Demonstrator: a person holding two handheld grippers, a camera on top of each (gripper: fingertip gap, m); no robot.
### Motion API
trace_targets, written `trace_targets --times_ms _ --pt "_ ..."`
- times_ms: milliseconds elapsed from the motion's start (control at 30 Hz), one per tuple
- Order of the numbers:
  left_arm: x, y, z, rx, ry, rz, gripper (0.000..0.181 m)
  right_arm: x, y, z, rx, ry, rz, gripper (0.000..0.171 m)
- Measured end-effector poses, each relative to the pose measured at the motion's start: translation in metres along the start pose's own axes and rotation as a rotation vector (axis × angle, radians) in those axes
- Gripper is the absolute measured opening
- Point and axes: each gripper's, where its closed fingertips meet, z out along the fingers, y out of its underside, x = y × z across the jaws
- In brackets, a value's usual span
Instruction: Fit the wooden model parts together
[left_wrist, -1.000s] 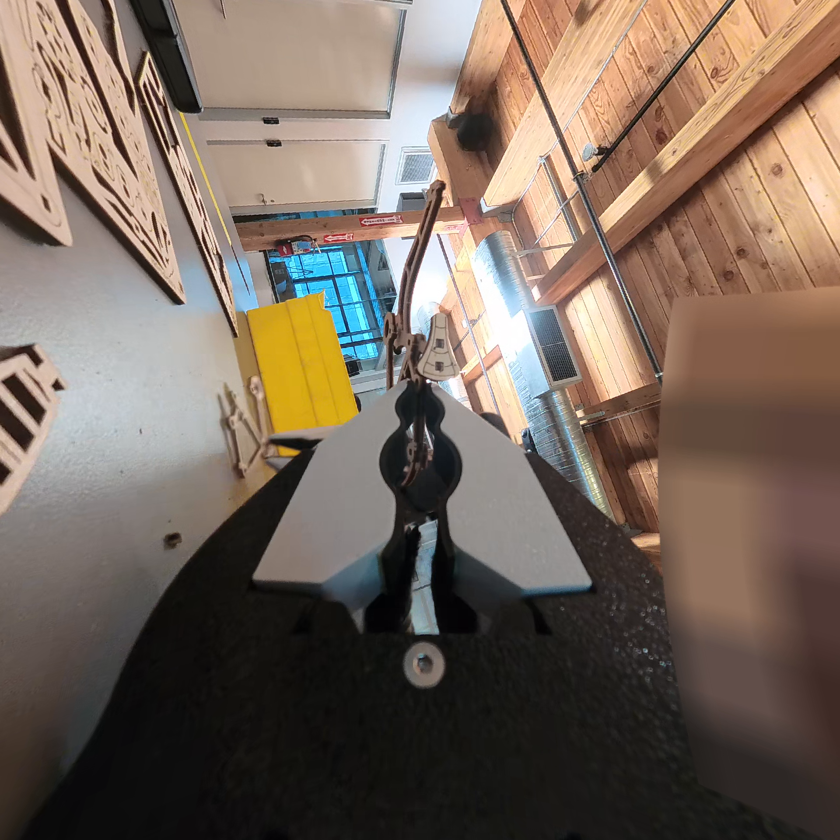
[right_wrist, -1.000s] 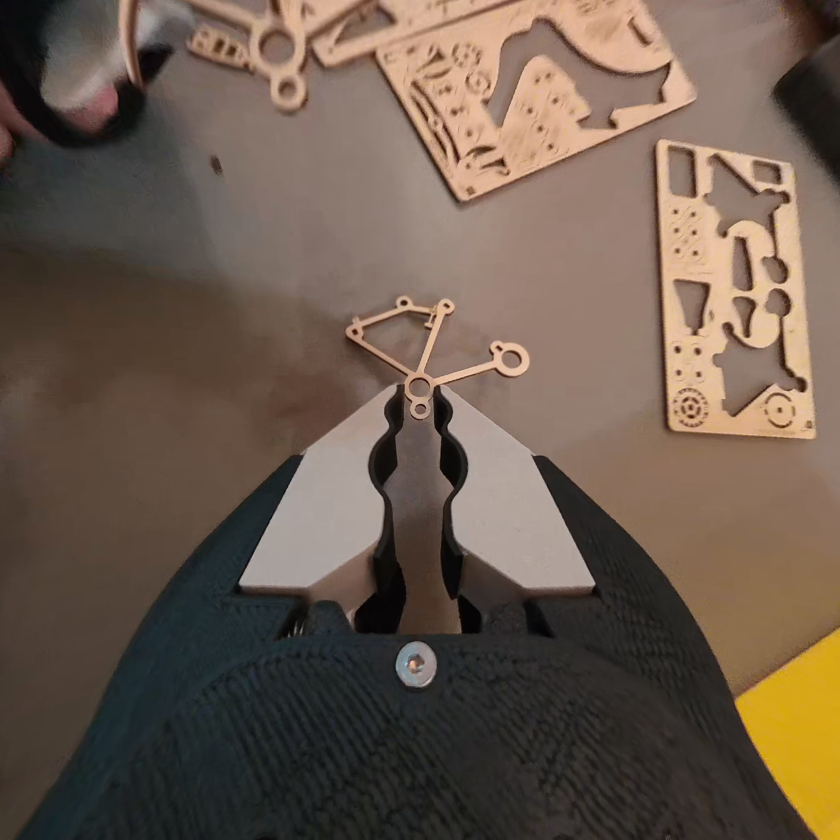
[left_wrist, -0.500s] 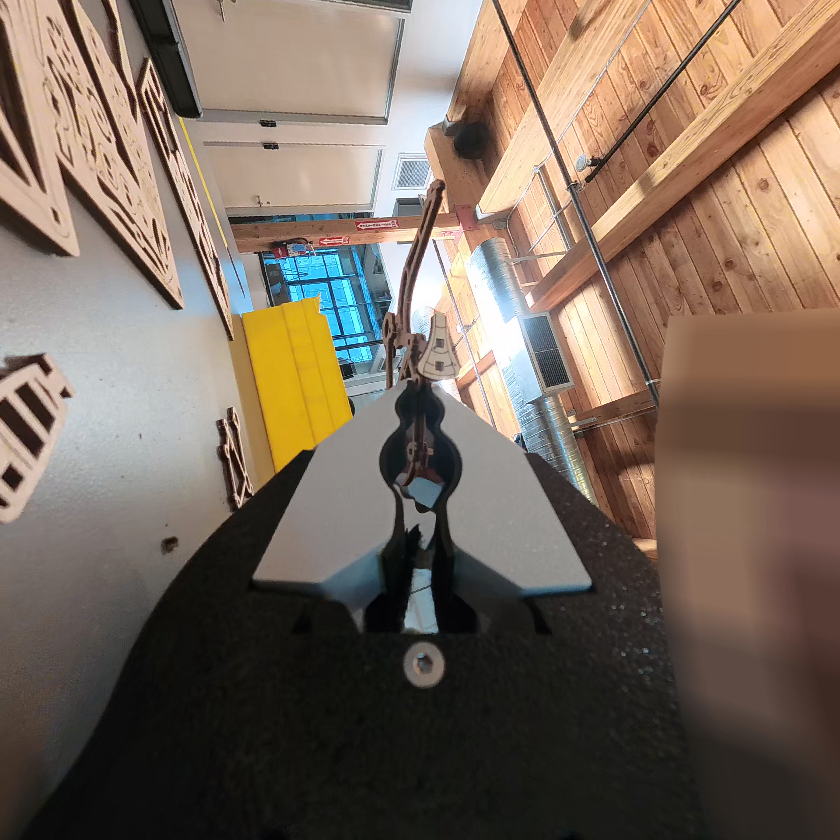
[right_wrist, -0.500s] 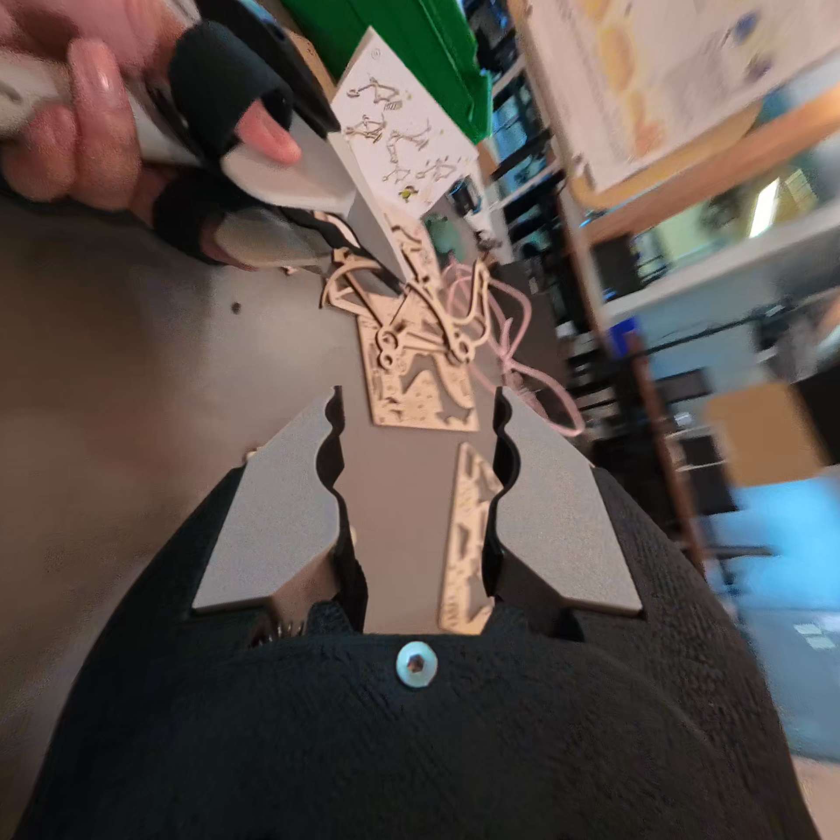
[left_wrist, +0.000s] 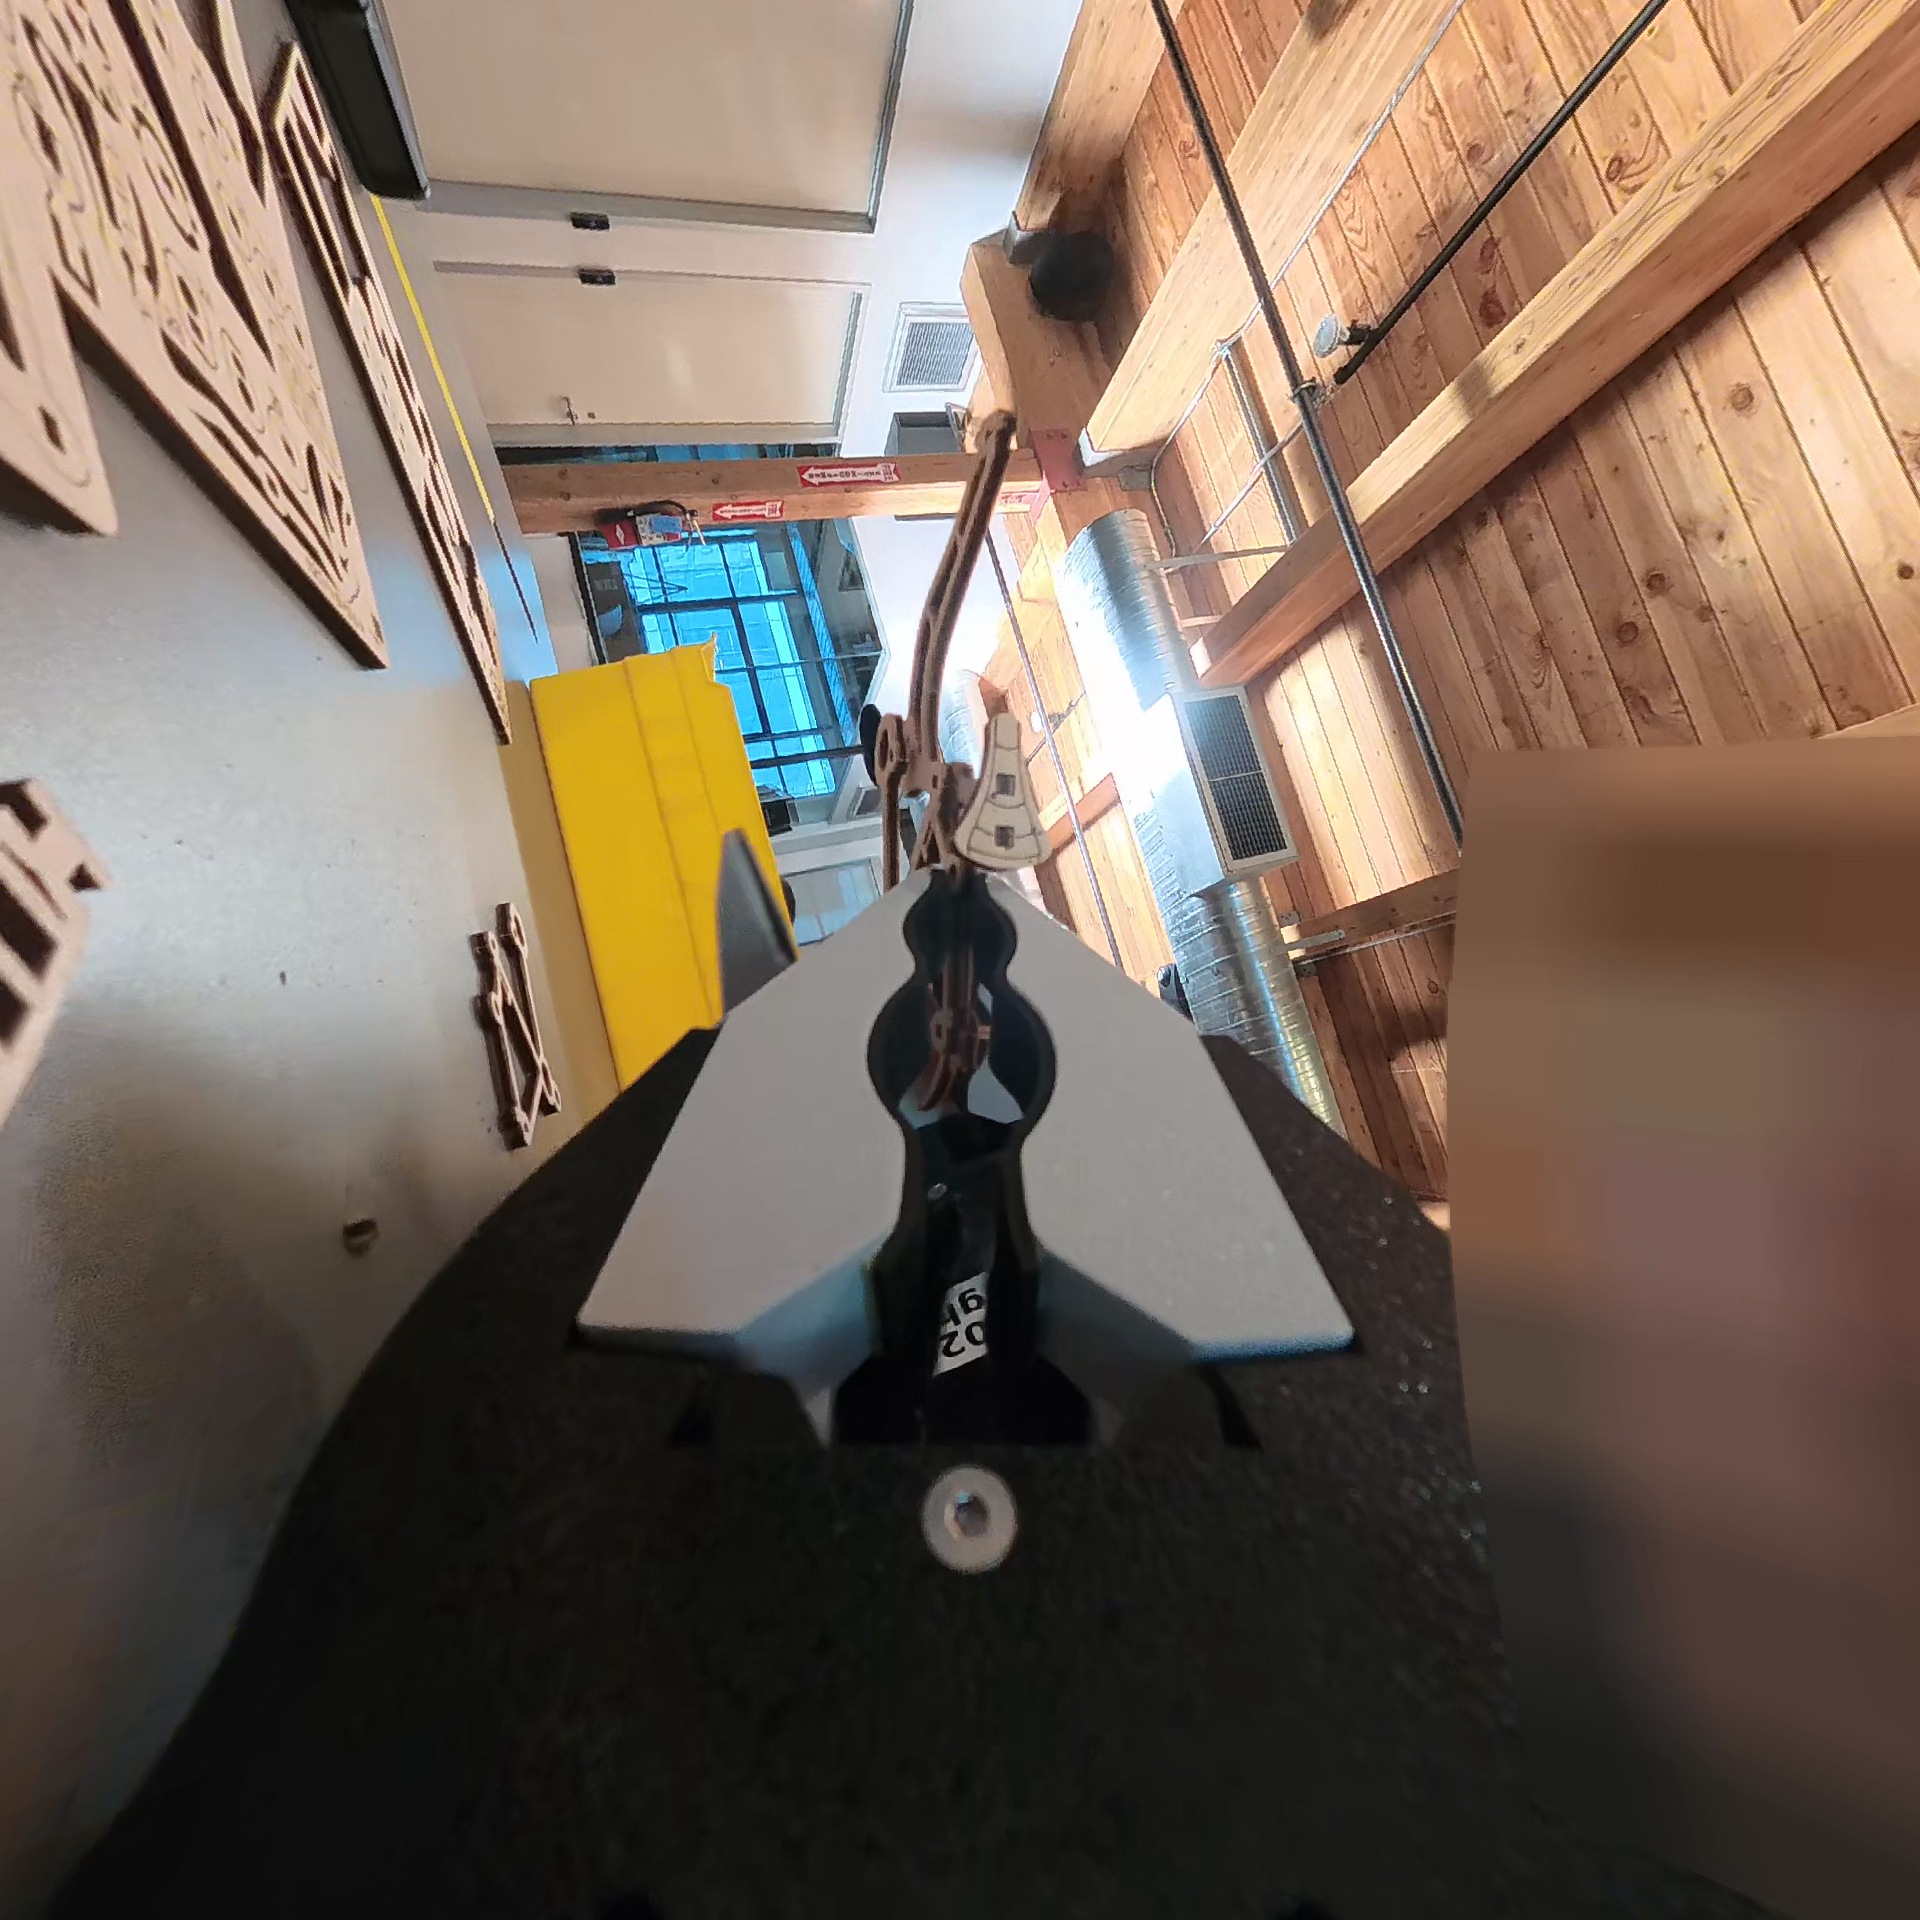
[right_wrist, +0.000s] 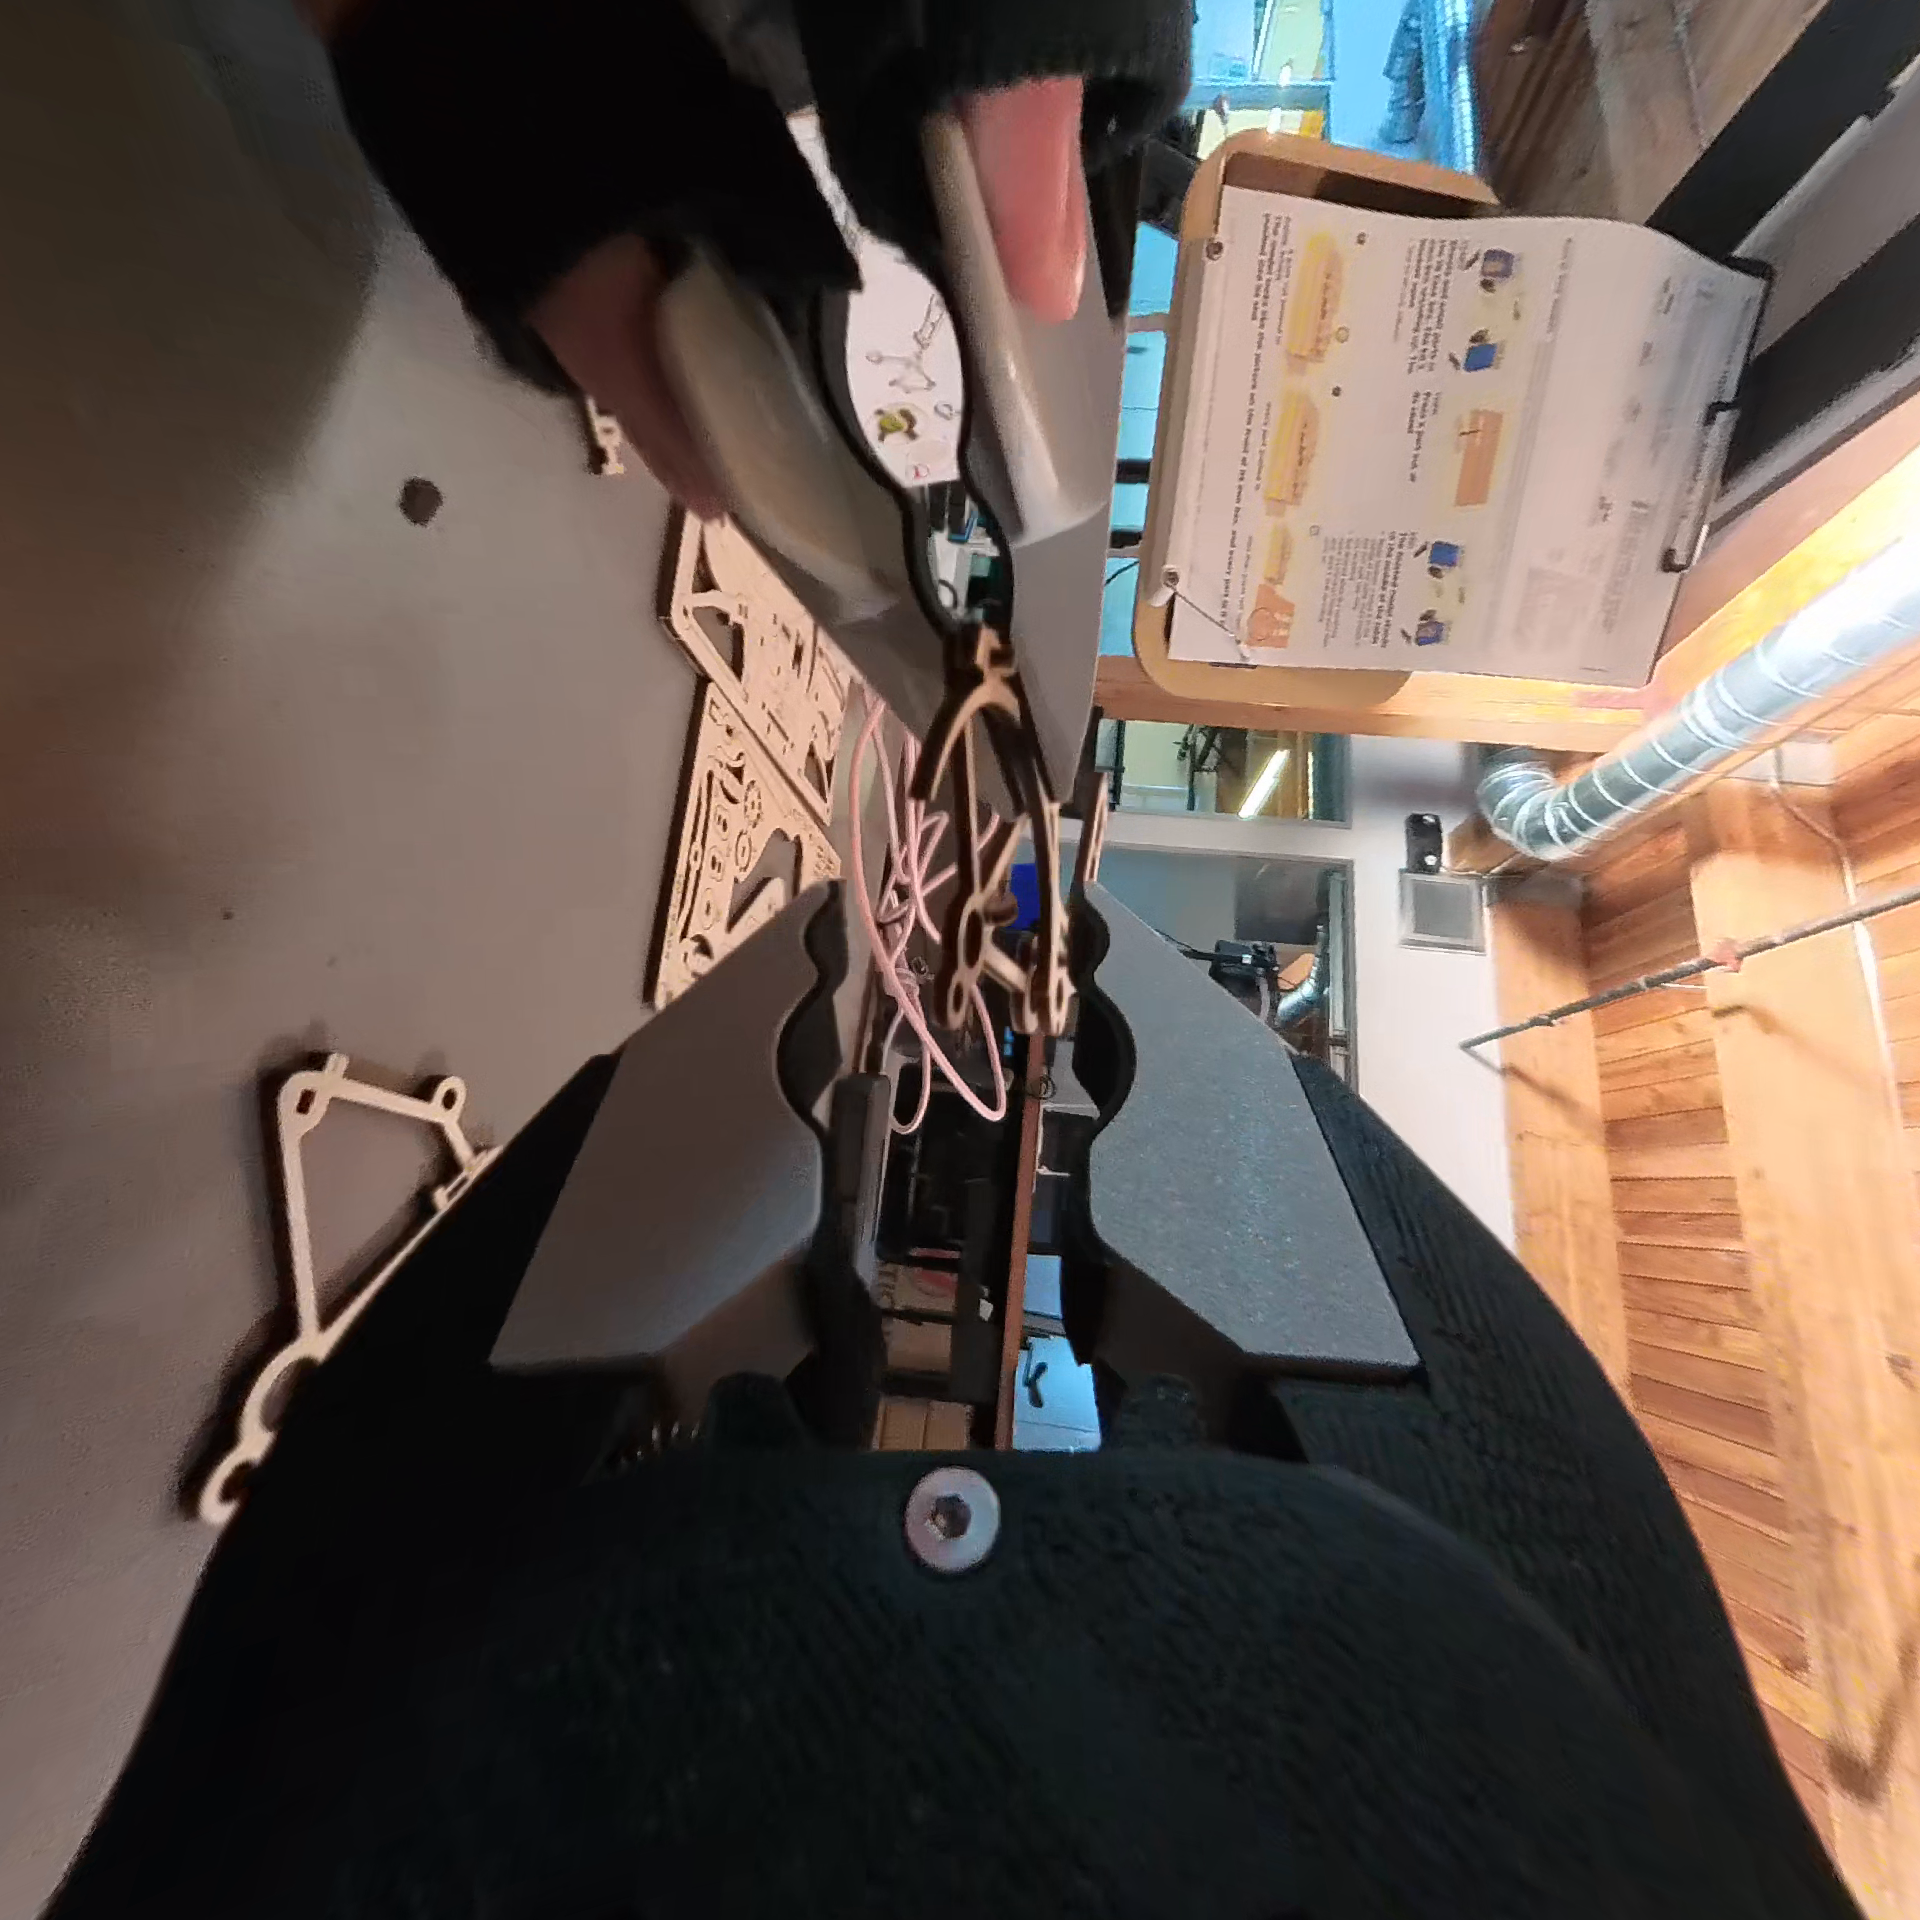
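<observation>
My left gripper (left_wrist: 951, 883) is shut on a small wooden model (left_wrist: 935, 665) with a pale seat piece (left_wrist: 1001, 821), which sticks out past its tips. In the right wrist view the left gripper (right_wrist: 971, 623) comes in from above, held by a gloved hand (right_wrist: 727, 156). Its model (right_wrist: 971, 940) hangs between the tips of my right gripper (right_wrist: 961, 914), which is open. The model is close to the right-hand finger (right_wrist: 1195, 1122); I cannot tell whether they touch. A thin loose wooden frame piece (right_wrist: 312, 1226) lies flat on the grey table (right_wrist: 260, 727), left of the right gripper.
Laser-cut wooden sheets (left_wrist: 208, 312) lie on the table, one (right_wrist: 748, 790) just beyond the right gripper. A yellow bin (left_wrist: 644, 852) stands at the table's edge, with the frame piece (left_wrist: 514, 1029) near it. A pink cable (right_wrist: 894, 935) and a board with an instruction sheet (right_wrist: 1455, 447) lie farther off.
My right gripper was nearly shut at the thin frame piece on the table. It opened, left the piece lying there and swung up to the model. The left gripper hardly moved.
</observation>
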Motion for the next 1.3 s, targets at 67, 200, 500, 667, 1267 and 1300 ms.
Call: trace_targets --times_ms 67,200,500,667,1267,1300 --pt "0.000 0.002 0.001 -0.012 0.001 -0.003 0.001 0.002 -0.001 0.001 -0.001 0.017 -0.004 0.035" --pt "0.001 0.005 0.001 -0.021 -0.004 -0.008 0.000 0.010 0.000 0.001 -0.018 0.069 -0.026 0.016" --pt "0.025 0.012 0.010 -0.082 0.128 -0.028 0.005 0.031 0.001 -0.008 -0.002 0.111 0.006 0.002" --pt "0.069 0.013 0.007 -0.120 0.278 0.101 0.021 0.069 0.003 -0.023 0.021 0.193 0.033 0.001" --pt "0.139 0.044 0.015 -0.611 0.418 2.328 0.081 0.129 -0.031 -0.069 0.345 0.054 0.239 0.001" --pt "0.138 0.049 0.016 -0.632 0.452 2.375 0.078 0.130 -0.033 -0.071 0.362 0.046 0.247 0.001"
